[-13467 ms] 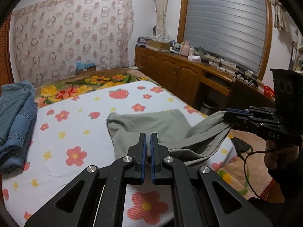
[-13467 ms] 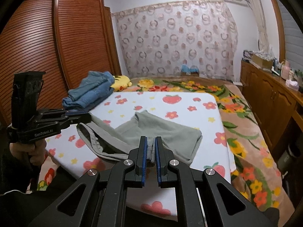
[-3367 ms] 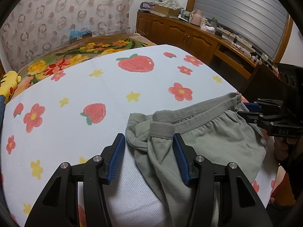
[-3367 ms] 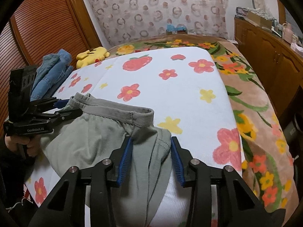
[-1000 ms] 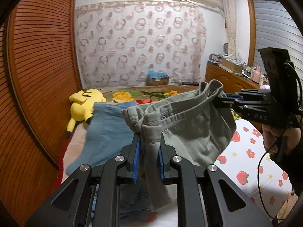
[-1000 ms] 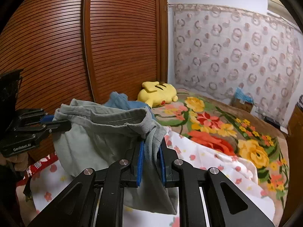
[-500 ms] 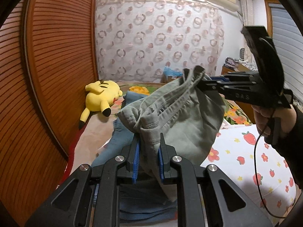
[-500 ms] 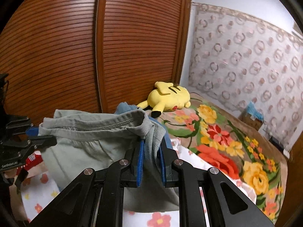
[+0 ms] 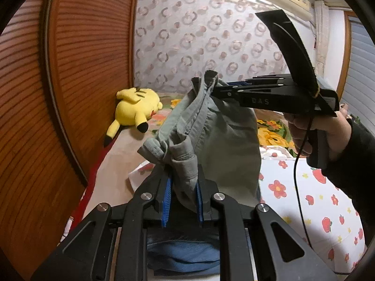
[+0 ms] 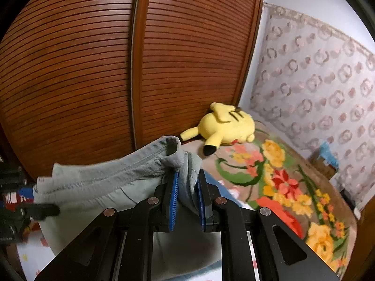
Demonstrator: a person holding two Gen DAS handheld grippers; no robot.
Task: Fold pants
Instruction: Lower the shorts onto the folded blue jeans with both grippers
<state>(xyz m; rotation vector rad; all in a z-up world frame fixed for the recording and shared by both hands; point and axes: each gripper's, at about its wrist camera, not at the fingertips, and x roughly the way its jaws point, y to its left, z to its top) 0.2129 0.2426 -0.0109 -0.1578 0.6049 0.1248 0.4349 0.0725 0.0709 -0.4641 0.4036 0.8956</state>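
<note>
The folded grey-green pants (image 9: 211, 135) hang in the air between my two grippers, over the left side of the bed. My left gripper (image 9: 182, 187) is shut on one corner of the pants' waistband. My right gripper (image 10: 187, 187) is shut on the other corner; it also shows in the left wrist view (image 9: 225, 91), higher and farther away. The pants (image 10: 105, 187) stretch leftward from the right gripper to the left gripper (image 10: 35, 208) at the frame's left edge. Folded blue jeans (image 9: 182, 255) lie just below the left gripper.
A yellow plush toy (image 9: 134, 107) lies on the floral blanket (image 10: 281, 187) by the wooden slatted wardrobe doors (image 10: 117, 70). The white strawberry-and-flower sheet (image 9: 316, 201) covers the bed to the right. A patterned curtain (image 9: 211, 42) hangs behind.
Both grippers have carried the pants further left toward the wardrobe and the jeans. The right gripper now holds its corner higher than the left one, so the pants hang tilted.
</note>
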